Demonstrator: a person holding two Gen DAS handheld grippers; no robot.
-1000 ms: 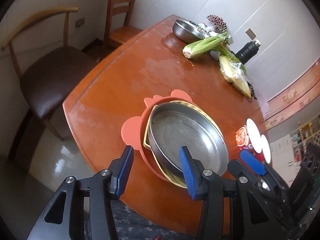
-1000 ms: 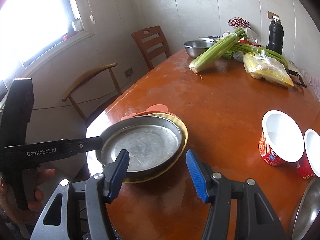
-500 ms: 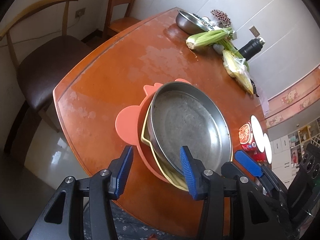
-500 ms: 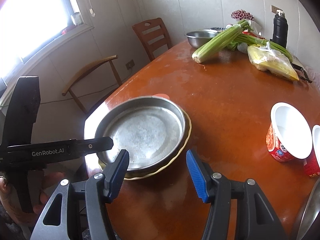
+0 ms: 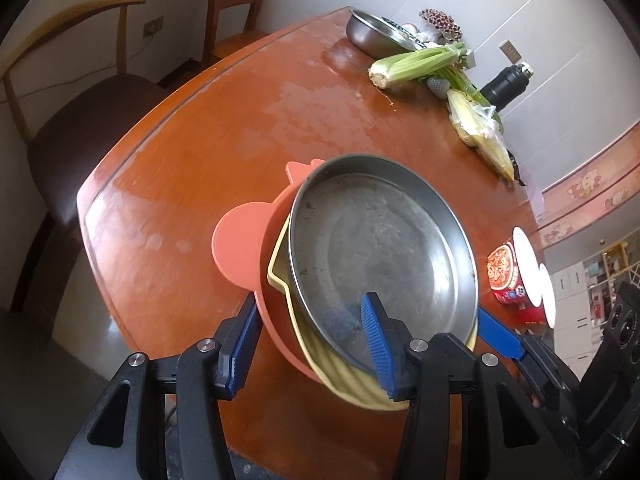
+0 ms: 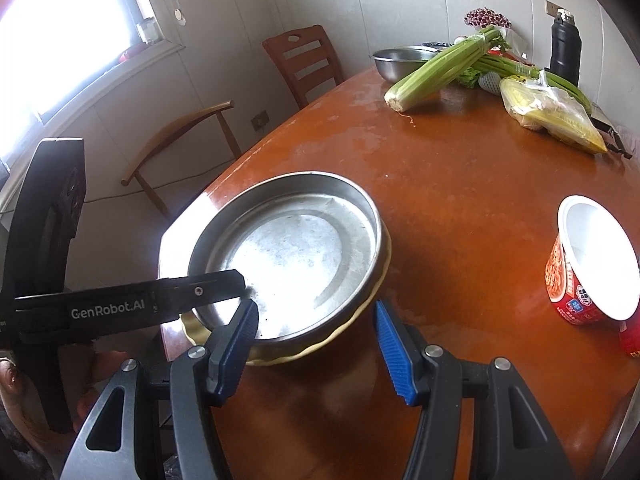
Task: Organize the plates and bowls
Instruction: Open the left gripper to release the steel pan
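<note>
Between left claw point(image 5: 310, 344) jaws, metal plate point(image 5: 380, 248) near rim

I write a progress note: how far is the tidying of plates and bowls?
Done: steel pan nested on yellow plate and orange plate. In hand: left tool and right tool open at this stack's near rim, nothing gripped. Left: steel bowl stands apart by the celery.

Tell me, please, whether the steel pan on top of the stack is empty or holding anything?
Empty. The steel pan shows only its bare, scuffed bottom in both views; nothing lies in it, though one left gripper finger reaches over its rim.
</note>
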